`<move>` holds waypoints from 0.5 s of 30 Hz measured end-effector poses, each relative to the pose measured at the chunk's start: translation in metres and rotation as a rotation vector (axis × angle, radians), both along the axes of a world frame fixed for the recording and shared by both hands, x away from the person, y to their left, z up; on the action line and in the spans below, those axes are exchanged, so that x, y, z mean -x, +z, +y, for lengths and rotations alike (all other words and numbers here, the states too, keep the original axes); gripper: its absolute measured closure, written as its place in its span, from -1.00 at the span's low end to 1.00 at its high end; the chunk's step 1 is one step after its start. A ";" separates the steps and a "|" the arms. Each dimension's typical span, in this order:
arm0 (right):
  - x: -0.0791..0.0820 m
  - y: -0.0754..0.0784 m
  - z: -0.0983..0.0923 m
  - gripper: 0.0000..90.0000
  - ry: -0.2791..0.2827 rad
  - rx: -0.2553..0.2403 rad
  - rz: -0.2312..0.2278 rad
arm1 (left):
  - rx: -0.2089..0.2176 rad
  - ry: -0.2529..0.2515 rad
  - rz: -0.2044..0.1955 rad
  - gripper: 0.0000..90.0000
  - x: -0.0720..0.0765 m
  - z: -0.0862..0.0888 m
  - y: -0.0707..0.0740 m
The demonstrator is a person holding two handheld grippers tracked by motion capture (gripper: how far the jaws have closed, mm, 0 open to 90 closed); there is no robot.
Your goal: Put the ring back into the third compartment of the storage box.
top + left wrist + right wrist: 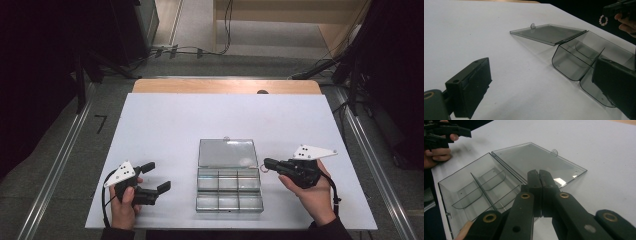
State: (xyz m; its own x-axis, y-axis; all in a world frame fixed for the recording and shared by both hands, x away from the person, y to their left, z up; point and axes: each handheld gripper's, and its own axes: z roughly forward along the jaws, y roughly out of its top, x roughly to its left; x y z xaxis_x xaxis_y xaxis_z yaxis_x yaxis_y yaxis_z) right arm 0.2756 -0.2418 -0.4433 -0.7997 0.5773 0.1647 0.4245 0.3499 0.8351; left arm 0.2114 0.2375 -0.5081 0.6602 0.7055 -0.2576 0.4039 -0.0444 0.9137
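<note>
A clear plastic compartment box [229,191] lies open on the white sheet [165,125], its lid [227,152] folded flat toward the far side. Its compartments [474,187] look empty. My right gripper [266,162] hovers just right of the lid, shut on a small pale bead ring [603,20] that dangles from its tips. In the right gripper view the jaws [539,173] press together above the lid [536,160], hiding the ring. My left gripper [159,176] rests left of the box, open and holding nothing; its view looks across to the box [574,60] and lid [549,32].
The white sheet covers a wooden table whose far edge [225,86] shows bare. Metal rails [60,160] run along both sides on the floor, with cables [190,50] and dark stands beyond. Bare sheet lies to the far side and left of the box.
</note>
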 end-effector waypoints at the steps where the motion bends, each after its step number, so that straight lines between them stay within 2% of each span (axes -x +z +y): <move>1: 0.001 0.000 0.001 0.93 -0.001 0.004 0.000 | 0.000 0.000 0.000 -0.97 0.000 0.000 0.000; 15: 0.004 -0.003 0.012 0.93 0.033 0.012 0.002 | -0.001 -0.002 0.000 -0.97 0.000 0.000 0.000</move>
State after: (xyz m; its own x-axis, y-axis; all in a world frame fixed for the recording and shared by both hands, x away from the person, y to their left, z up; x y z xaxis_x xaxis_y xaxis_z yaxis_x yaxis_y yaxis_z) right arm 0.2713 -0.2302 -0.4462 -0.8181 0.5524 0.1599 0.4144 0.3734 0.8300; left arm 0.2114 0.2373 -0.5081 0.6619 0.7043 -0.2569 0.4036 -0.0460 0.9138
